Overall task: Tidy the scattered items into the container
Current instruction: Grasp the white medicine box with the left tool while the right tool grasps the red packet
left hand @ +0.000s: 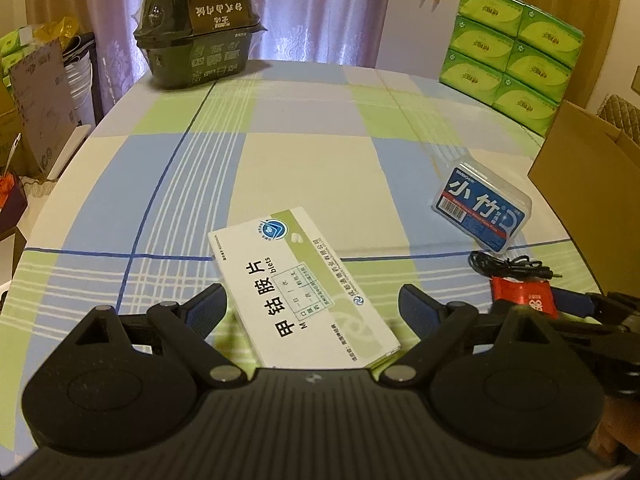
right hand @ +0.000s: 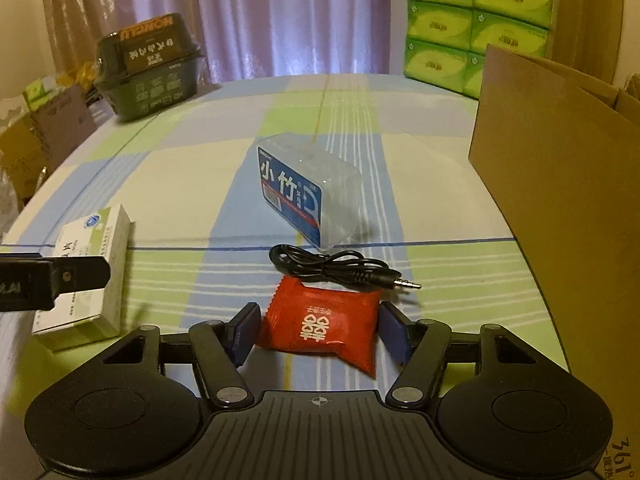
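Left tongs point(left hand: 312, 304) stand open around the near end of the white medicine box point(left hand: 302, 286) on the counter point(left hand: 312, 160). Right tongs point(right hand: 318, 328) stand open around the red packet point(right hand: 320, 326), beside the black cable point(right hand: 336, 266) and cardboard box point(right hand: 560, 184).

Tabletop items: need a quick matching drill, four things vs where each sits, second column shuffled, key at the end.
Things:
1. white medicine box
2. red packet
3. black cable
4. cardboard box

Places:
A. right edge of the table
B. between the right gripper's open fingers
C. between the left gripper's open fingers
D. lying between the packet and the blue-labelled clear box

Pairs: 1-C, 2-B, 3-D, 4-A
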